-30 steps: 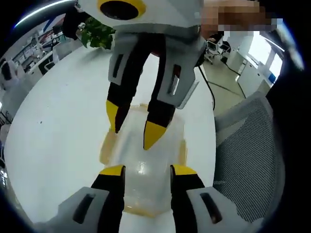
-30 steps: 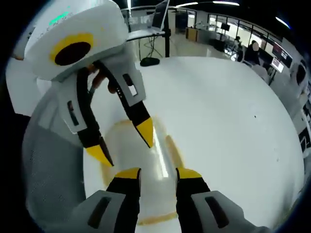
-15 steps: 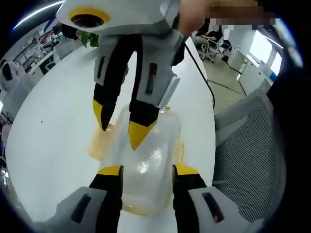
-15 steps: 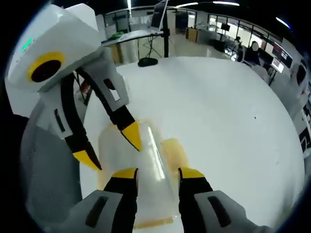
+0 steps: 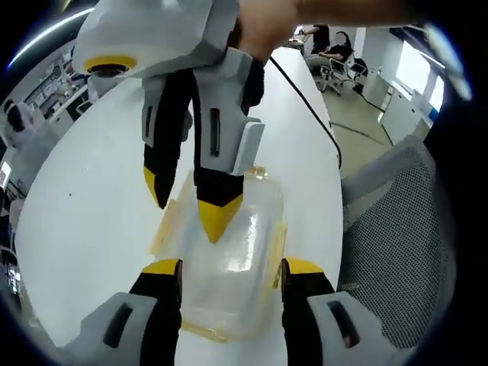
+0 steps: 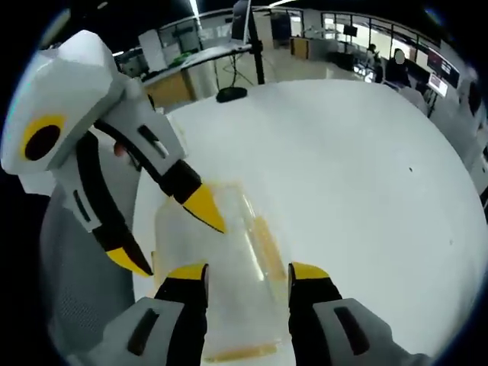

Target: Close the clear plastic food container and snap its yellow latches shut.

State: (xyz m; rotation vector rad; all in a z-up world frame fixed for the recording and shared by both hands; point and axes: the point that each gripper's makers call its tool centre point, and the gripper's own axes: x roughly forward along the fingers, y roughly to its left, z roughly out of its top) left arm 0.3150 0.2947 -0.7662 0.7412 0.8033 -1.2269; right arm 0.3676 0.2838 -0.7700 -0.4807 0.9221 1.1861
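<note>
Container between both spread tools; mesh chair alongside.

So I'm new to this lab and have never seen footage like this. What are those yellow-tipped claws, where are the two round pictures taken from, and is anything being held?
There is no robot here: a person holds a two-jaw gripper in each hand, and each carries a fisheye camera looking along its own jaws. In the left gripper view, the left gripper rises from the bottom and the right gripper comes down from the top. The right gripper view shows the reverse: the right gripper below, the left gripper entering from the left. Between them, on a white table, lies a clear container with yellow latches along its sides. Both grippers are open, their jaws on either side of the container, and nothing is gripped. A mesh chair stands beside the table.
</note>
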